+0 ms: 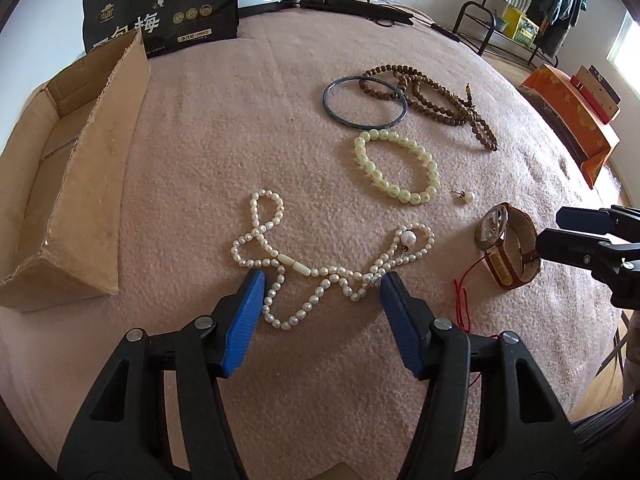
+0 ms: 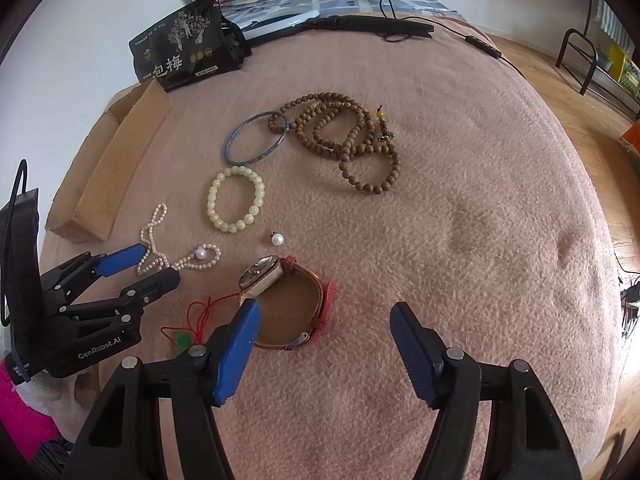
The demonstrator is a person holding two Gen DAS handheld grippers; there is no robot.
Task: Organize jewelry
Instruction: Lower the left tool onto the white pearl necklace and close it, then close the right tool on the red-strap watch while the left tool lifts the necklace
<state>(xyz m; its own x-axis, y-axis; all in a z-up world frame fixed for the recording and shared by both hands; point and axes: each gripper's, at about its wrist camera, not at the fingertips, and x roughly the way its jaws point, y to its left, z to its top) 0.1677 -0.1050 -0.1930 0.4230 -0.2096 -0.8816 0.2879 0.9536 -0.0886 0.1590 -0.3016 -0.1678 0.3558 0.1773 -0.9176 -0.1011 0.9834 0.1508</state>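
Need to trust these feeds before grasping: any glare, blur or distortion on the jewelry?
Left wrist view: sharp, even daylight, pearl necklace clear, strong fisheye bending at the edges, bright window at the right. Right wrist view: watch crisp, soft shadows, dark corner vignetting.

both tongs, left tongs [image 1: 322,278] and right tongs [image 2: 324,312], point steeply down, jaws apart.

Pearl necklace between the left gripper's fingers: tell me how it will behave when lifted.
The pearl necklace lies in loose loops, so it will probably hang limp and dangle from either side of the left gripper. Its small round beads look smooth, so a pinch may slip. The larger pearl on the strand could swing as it rises.
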